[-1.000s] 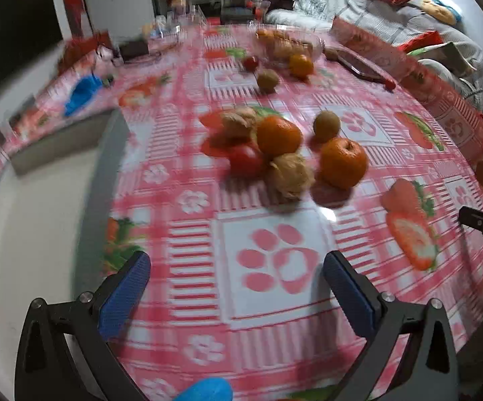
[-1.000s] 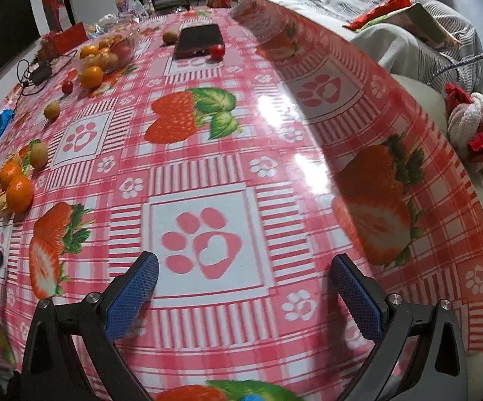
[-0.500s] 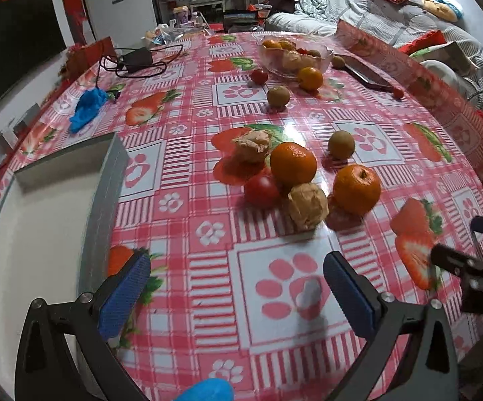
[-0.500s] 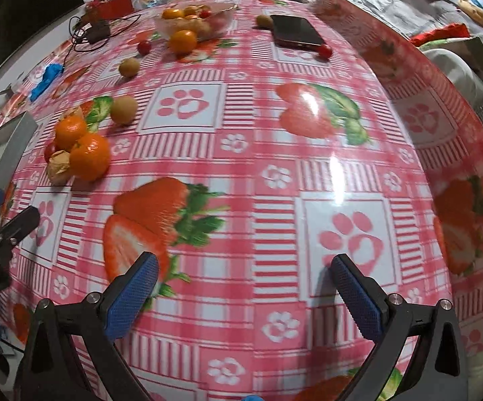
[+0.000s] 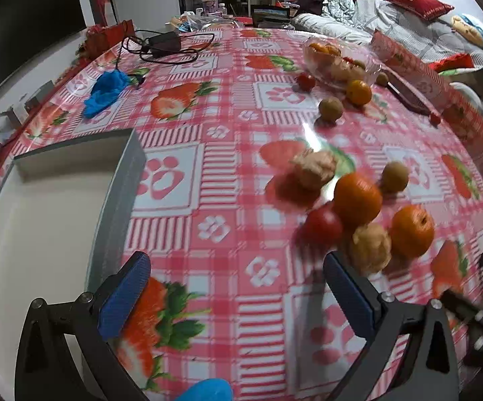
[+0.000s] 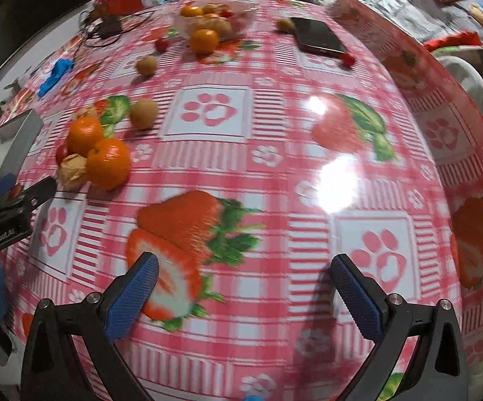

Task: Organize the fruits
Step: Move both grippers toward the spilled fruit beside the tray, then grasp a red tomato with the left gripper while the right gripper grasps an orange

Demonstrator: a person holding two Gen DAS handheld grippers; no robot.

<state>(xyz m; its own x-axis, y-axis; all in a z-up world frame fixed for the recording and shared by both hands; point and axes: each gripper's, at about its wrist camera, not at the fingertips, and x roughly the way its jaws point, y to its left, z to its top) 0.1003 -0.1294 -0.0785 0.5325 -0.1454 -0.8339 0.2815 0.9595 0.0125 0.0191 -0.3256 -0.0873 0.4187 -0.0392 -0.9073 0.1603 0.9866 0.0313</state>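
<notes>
Since half a second ago the left gripper (image 5: 236,287) has swung leftward and nearer to the heap of fruit, so the pale crinkled husk fruit (image 5: 370,248) now sits just beyond its right finger, while the right gripper (image 6: 244,285) has drawn closer to the same heap. Both grippers hover with jaws spread wide and empty above the counter's red-and-white checked strawberry-print cloth (image 5: 221,180). The heap, two round orange tangerines (image 5: 357,199) (image 5: 411,231), a red tomato (image 5: 322,226) and the husk fruit, lies on the cloth, apart from the shallow grey-walled white tray (image 5: 116,200) at the left.
</notes>
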